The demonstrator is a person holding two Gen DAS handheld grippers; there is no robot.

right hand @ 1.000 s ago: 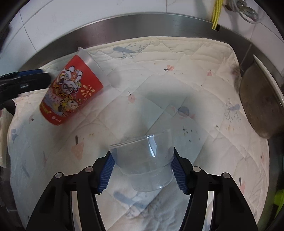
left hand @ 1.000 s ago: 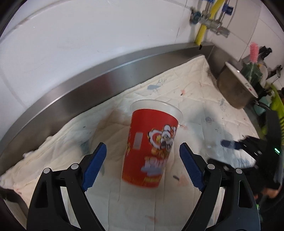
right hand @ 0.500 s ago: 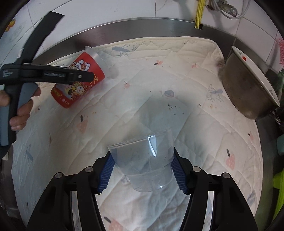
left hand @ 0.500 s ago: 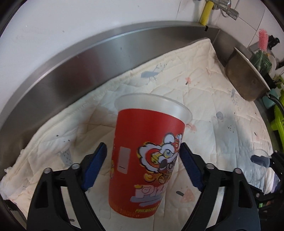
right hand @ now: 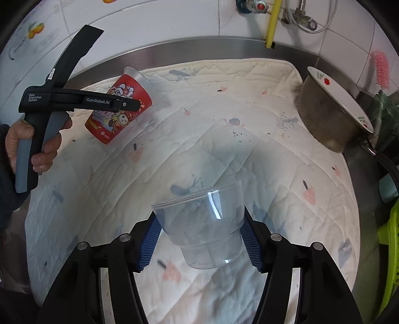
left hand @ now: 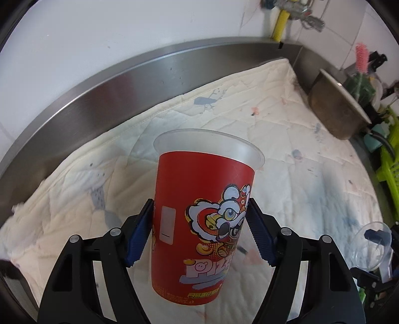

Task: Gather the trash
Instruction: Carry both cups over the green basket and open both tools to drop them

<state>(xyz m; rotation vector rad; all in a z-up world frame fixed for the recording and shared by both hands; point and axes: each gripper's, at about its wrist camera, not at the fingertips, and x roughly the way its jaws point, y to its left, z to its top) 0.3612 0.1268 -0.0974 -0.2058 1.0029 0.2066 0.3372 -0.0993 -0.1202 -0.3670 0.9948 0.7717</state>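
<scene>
Since a second ago the left gripper [left hand: 199, 234] has closed in on the red cup [left hand: 202, 211]: its jaws, then spread wide either side of it, now pinch the cup's printed wall from both sides, the blue pads [left hand: 139, 236] touching the red paper. From the right wrist view the cup [right hand: 119, 109] is tilted, rim pointing away from the person's hand [right hand: 35, 142], and it appears lifted clear of the quilted pad [right hand: 249, 139]; contact underneath cannot be made out.

Across the same second the right gripper [right hand: 199, 241] has kept its jaws pinching the clear plastic cup [right hand: 202, 224], held rim-up over the near part of the quilted pad. That cup shows at the right edge of the left wrist view [left hand: 371, 246].

On the far right of the quilted pad, a metal basin [right hand: 324, 119] leans on its side against the steel worktop's upstand [right hand: 199, 47]. Behind the basin stands a pink brush [right hand: 381, 67], and a yellow pipe [right hand: 271, 22] runs up the tiled wall above the pad's far edge.
</scene>
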